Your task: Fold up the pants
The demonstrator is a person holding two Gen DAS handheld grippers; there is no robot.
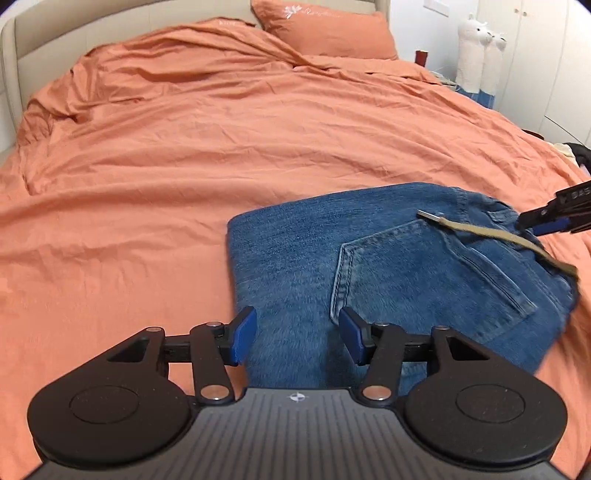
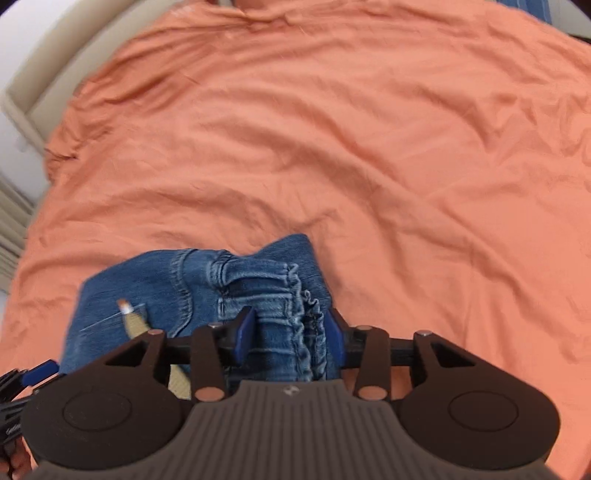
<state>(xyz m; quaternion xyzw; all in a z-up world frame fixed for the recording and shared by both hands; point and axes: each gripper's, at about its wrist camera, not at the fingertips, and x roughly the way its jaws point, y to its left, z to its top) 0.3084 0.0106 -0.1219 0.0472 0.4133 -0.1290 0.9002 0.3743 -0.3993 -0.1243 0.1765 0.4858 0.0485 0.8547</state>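
Blue jeans [image 1: 388, 273] lie folded into a compact stack on the orange bed, back pocket up, with a tan drawstring [image 1: 498, 236] across the waistband. My left gripper [image 1: 297, 338] is open just above the near edge of the stack, nothing between its blue pads. My right gripper [image 2: 290, 338] has its jaws wide apart around the bunched waistband [image 2: 280, 295] of the jeans [image 2: 147, 291]; the cloth sits between the pads, not clamped. The right gripper also shows in the left wrist view [image 1: 546, 218] at the waistband's far right end.
The orange bedsheet [image 1: 207, 147] spreads wrinkled all around the jeans. An orange pillow [image 1: 325, 29] lies at the headboard. White plush toys [image 1: 478, 55] stand beside the bed at the far right. The beige bed frame [image 2: 40, 74] shows at the left.
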